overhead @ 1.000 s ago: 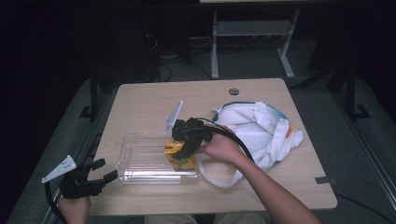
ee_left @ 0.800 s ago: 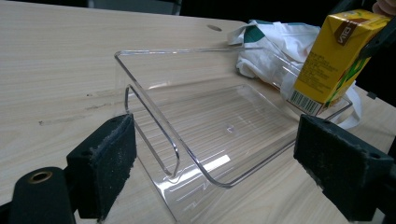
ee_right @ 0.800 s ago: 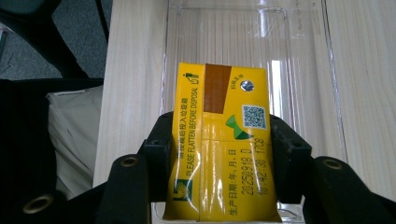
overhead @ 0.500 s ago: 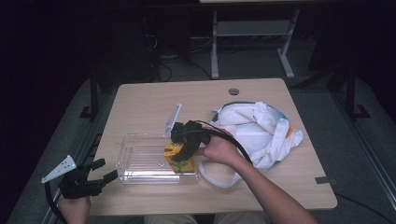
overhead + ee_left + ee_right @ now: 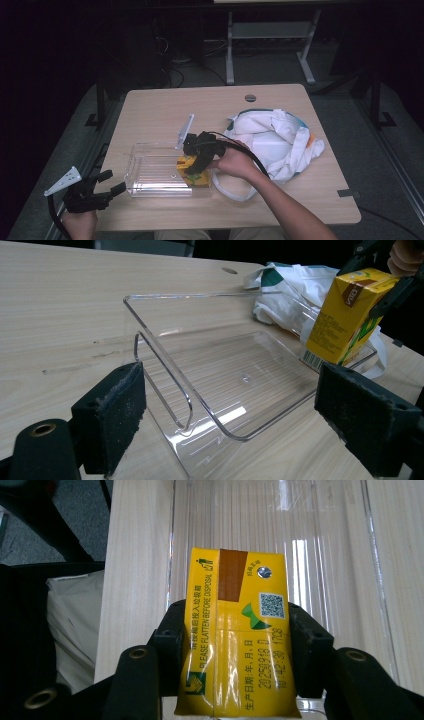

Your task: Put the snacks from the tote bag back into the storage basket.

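Observation:
A yellow drink carton [image 5: 192, 171] stands upright at the right end of a clear plastic tray [image 5: 150, 172], and my right gripper [image 5: 200, 159] is shut on it from above. In the right gripper view the carton [image 5: 235, 630] sits squeezed between both black jaws, with the ribbed tray floor [image 5: 330, 545] below it. My left gripper [image 5: 107, 186] hovers open at the table's front left corner, just left of the tray. In the left gripper view it [image 5: 235, 425] faces the tray's near wall [image 5: 165, 375], nothing between its pads, and the carton [image 5: 345, 315] is at the far end.
A white cloth bag [image 5: 280, 140] lies crumpled right of the tray, its strap looping under the right hand. A clear lid flap [image 5: 185, 132] sticks up behind the tray. A cable hole [image 5: 250, 98] marks the table's far side.
My right gripper has come down and slightly toward the person with the carton, into the tray's right end. The left gripper has stayed put.

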{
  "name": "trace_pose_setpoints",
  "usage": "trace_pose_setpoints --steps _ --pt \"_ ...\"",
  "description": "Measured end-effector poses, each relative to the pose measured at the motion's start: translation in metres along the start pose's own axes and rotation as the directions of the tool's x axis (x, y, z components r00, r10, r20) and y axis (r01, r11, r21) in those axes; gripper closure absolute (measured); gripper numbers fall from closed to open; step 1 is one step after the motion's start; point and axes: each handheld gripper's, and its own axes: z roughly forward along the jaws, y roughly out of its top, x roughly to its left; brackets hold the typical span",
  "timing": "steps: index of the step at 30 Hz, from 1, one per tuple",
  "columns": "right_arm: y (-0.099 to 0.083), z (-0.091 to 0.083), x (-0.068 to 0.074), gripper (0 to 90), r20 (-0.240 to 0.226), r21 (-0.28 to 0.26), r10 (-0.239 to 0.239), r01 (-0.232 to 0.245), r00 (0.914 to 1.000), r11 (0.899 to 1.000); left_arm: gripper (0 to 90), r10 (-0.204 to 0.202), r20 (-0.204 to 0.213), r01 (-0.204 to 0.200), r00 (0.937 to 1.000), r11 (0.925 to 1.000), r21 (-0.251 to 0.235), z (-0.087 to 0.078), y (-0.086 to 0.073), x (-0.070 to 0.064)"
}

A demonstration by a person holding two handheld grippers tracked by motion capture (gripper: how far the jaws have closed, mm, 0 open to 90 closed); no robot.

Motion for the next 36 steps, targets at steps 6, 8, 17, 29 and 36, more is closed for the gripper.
trace_pose_setpoints --steps 6,8,17,29,36 --pt "-0.002 0.005 0.000 50.9 -0.006 0.000 -0.001 0.001 1.0000 1.000 12.7 -0.002 0.000 0.002 1.0000 1.0000 0.000 0.000 0.000 0.000" --pt "-0.003 0.007 0.000 50.9 -0.009 0.001 0.005 -0.005 0.9999 1.000 12.8 -0.005 0.001 0.005 1.0000 1.0000 -0.001 0.000 0.000 0.000" --pt "-0.006 0.012 0.000 50.8 -0.022 0.004 0.009 -0.009 0.9997 1.000 12.7 -0.008 0.001 0.008 1.0000 1.0000 -0.002 0.000 0.000 0.000" --pt "-0.011 0.020 -0.001 50.7 -0.033 0.006 0.007 -0.007 0.9994 1.000 12.8 -0.012 0.001 0.012 0.9999 0.9999 0.000 0.001 0.000 0.000" --pt "-0.014 0.025 -0.002 50.6 -0.051 0.000 0.016 -0.016 0.9986 1.000 12.7 -0.011 0.001 0.011 0.9999 0.9999 -0.004 0.000 0.000 0.000"
